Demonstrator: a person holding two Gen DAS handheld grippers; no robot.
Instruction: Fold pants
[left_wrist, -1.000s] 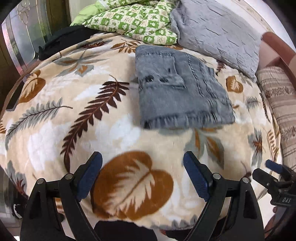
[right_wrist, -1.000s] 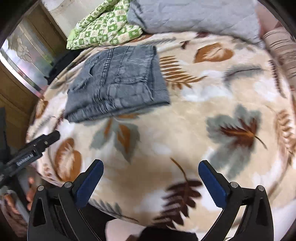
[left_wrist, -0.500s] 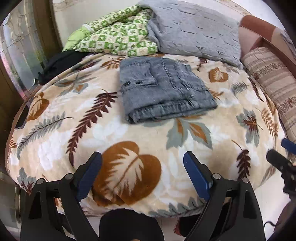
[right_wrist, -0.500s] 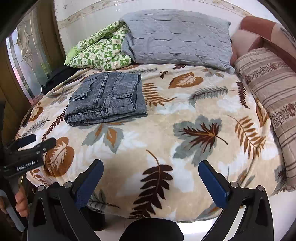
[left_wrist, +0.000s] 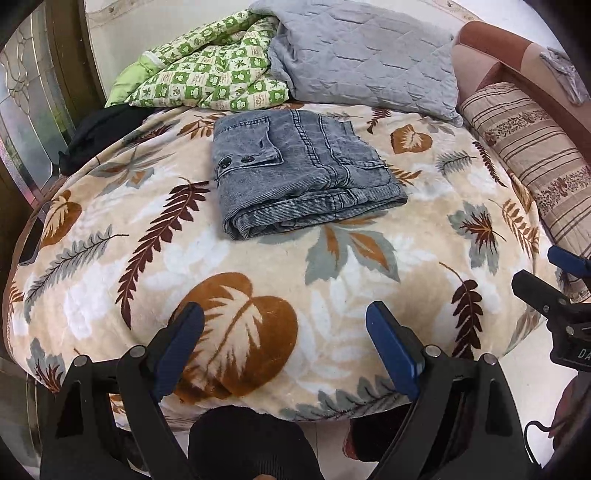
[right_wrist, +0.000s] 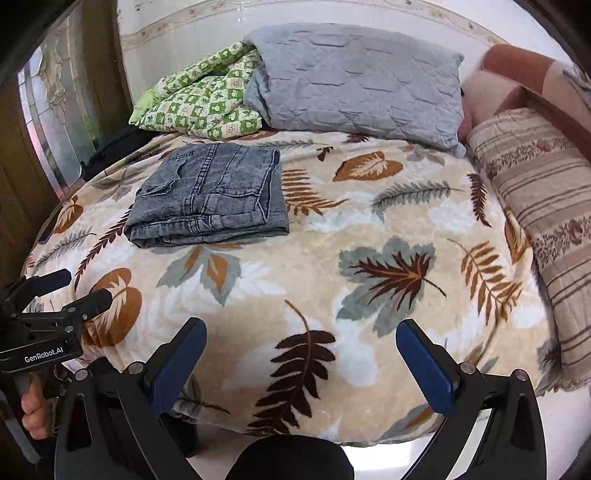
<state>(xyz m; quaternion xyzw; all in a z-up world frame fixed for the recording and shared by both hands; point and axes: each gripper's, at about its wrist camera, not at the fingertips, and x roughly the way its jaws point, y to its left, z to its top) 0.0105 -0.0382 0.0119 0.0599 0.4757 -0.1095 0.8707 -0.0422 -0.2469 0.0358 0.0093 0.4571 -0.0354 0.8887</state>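
Grey denim pants (left_wrist: 303, 177) lie folded into a compact rectangle on the leaf-print blanket (left_wrist: 258, 280), toward the back left of the bed; they also show in the right wrist view (right_wrist: 210, 195). My left gripper (left_wrist: 284, 332) is open and empty, held back over the bed's front edge, well clear of the pants. My right gripper (right_wrist: 301, 347) is open and empty, also over the front edge, to the right of the pants. Each gripper shows at the edge of the other's view: the right gripper (left_wrist: 554, 284) and the left gripper (right_wrist: 62, 291).
A grey quilted pillow (right_wrist: 354, 88) and a green checked quilt (right_wrist: 199, 107) lie at the head of the bed. A striped bolster (right_wrist: 543, 206) runs along the right side. A dark garment (left_wrist: 99, 133) lies at the back left, next to a glass-panelled door (right_wrist: 55, 110).
Both grippers have pulled back and up from the bed, so the pants appear farther away and the whole bed comes into view. Both stay open and empty.
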